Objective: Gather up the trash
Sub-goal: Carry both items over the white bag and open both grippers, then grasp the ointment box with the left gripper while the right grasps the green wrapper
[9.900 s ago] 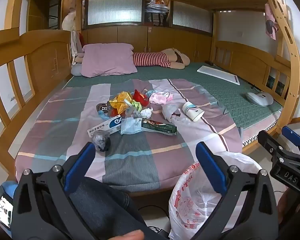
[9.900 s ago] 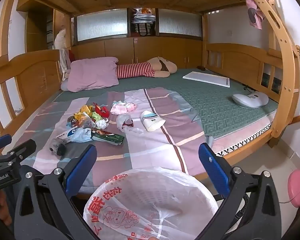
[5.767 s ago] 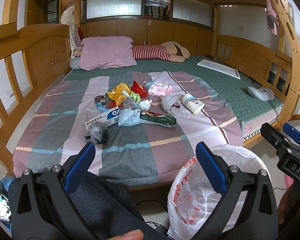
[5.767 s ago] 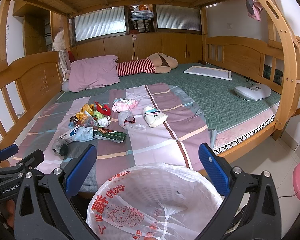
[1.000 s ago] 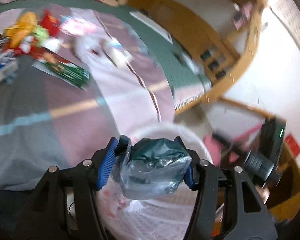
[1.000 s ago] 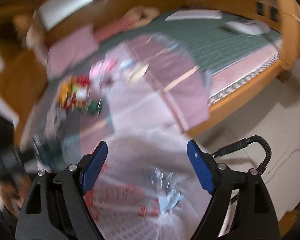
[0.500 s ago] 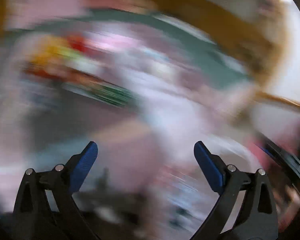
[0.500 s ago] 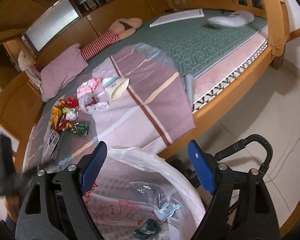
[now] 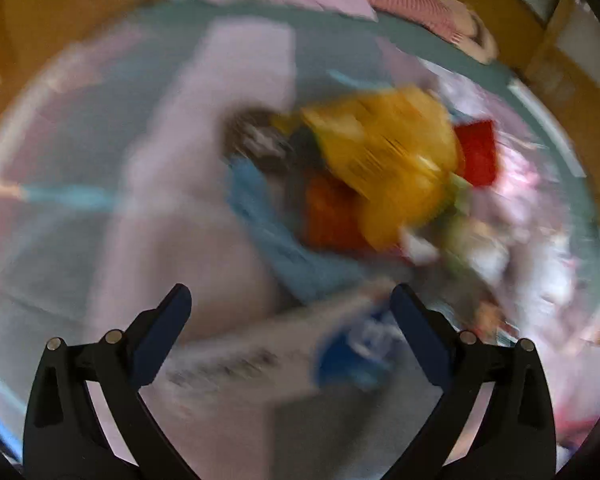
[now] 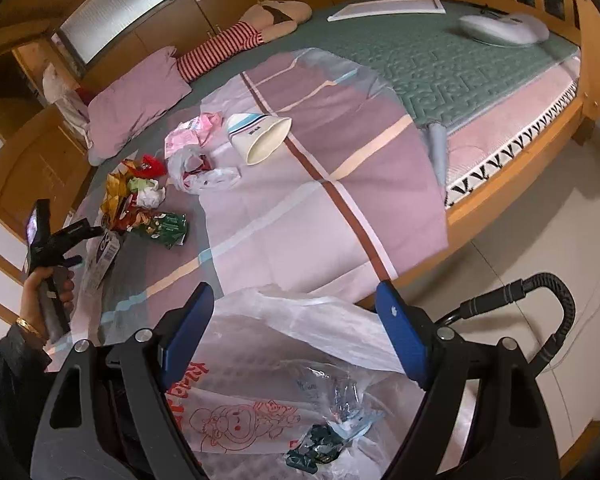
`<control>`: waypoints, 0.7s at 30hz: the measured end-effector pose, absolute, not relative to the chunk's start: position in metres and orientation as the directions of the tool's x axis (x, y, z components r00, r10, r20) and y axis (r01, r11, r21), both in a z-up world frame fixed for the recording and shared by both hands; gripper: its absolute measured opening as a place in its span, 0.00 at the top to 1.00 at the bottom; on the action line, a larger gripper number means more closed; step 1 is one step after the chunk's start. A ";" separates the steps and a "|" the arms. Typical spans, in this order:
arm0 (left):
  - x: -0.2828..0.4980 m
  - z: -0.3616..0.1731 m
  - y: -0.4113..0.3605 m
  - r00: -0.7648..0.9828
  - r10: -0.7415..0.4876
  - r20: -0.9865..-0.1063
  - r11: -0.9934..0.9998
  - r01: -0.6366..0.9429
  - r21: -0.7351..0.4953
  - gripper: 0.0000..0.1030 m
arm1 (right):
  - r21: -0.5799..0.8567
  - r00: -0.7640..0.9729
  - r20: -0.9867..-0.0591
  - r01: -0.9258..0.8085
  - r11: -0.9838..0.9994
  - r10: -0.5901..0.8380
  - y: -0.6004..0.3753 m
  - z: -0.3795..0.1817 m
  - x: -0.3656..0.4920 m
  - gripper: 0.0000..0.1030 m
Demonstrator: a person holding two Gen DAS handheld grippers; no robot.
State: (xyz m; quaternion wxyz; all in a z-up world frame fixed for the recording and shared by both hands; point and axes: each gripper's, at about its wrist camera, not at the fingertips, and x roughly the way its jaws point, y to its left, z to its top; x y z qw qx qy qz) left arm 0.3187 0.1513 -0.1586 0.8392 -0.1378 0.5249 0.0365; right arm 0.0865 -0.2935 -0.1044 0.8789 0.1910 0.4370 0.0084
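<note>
The left gripper (image 9: pixel 288 308) is spread wide with nothing between its pads, its jaws having just been opening; a dark crumpled wrapper (image 10: pixel 314 450) lies in the white trash bag (image 10: pixel 284 344) at the bottom of the right wrist view. In the blurred left wrist view that gripper hangs over the litter heap: a yellow wrapper (image 9: pixel 396 160) in the centre, a red one (image 9: pixel 478 154) to its right, and a long white box (image 9: pixel 260 348) lying between the fingers at the bottom. The right gripper (image 10: pixel 296 336) stands wide around the bag's upper rim; whether its pads press on it I cannot tell. A paper cup (image 10: pixel 260 140) lies on its side, upper centre on the striped sheet (image 10: pixel 300 216). The step looks like reaching for the next piece, probably the box: the next move calls for settling over it and closing across its narrow side.
</note>
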 end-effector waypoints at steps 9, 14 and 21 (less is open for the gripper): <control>0.272 -0.154 0.095 0.360 -0.320 -0.876 0.939 0.000 -0.343 0.04 | 0.274 0.645 -0.744 0.054 0.960 0.176 -0.260 -0.084 0.111 0.21; 0.242 -0.148 0.070 0.416 -0.227 -0.881 0.971 0.031 -0.235 0.04 | 0.253 0.622 -0.750 -0.043 0.966 0.224 -0.229 -0.085 0.153 0.19; 0.232 -0.157 0.111 0.422 -0.153 -0.894 0.922 -0.264 -0.282 0.04 | 0.150 0.520 -0.810 -0.263 0.953 0.271 -0.145 -0.115 0.244 0.19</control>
